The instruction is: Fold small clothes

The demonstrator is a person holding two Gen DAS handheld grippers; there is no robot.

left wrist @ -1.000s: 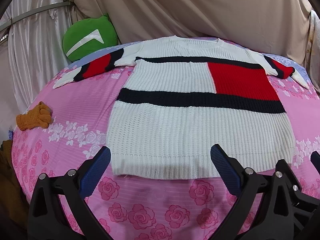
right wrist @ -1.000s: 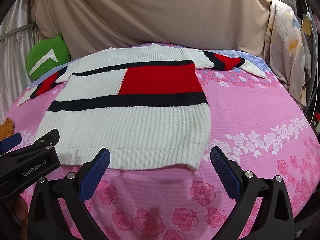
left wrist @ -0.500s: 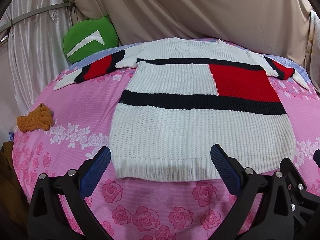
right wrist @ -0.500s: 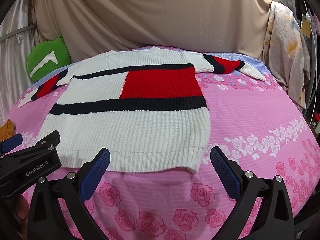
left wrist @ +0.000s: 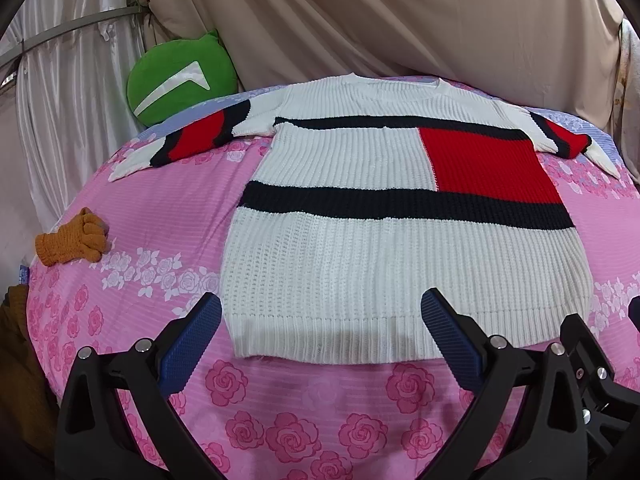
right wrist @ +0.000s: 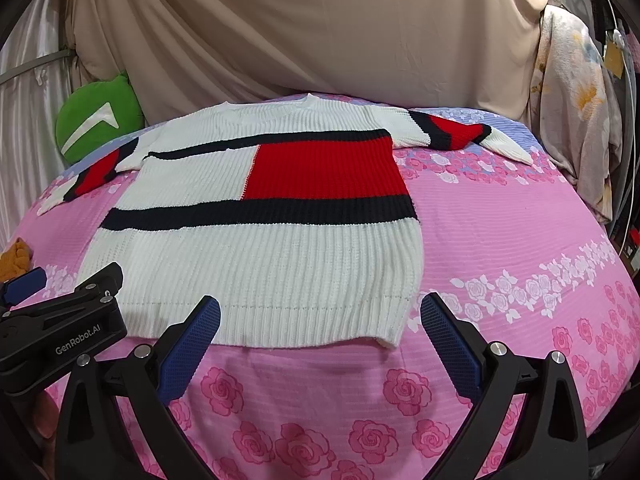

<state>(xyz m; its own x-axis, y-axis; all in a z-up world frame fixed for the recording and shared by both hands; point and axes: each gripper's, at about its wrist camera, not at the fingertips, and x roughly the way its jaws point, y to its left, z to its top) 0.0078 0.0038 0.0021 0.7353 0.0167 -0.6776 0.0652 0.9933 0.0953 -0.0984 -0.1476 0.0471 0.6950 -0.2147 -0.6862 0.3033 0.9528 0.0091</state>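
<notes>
- While you are holding both tools short of the hem, one sweater [left wrist: 400, 216] is lying flat on the pink sheet [left wrist: 168, 208], just ahead of both sets of jaws.
- Your left gripper [left wrist: 320, 344] is showing one orange glove [left wrist: 72, 236] far off to its left; your right view is catching only its edge.
- Your right gripper [right wrist: 320, 344] is showing one floral cloth [right wrist: 572, 120] hanging to its right.
- Both views are showing one green cushion [left wrist: 180, 80].
- Both jaws are standing wide apart, holding nothing.
</notes>
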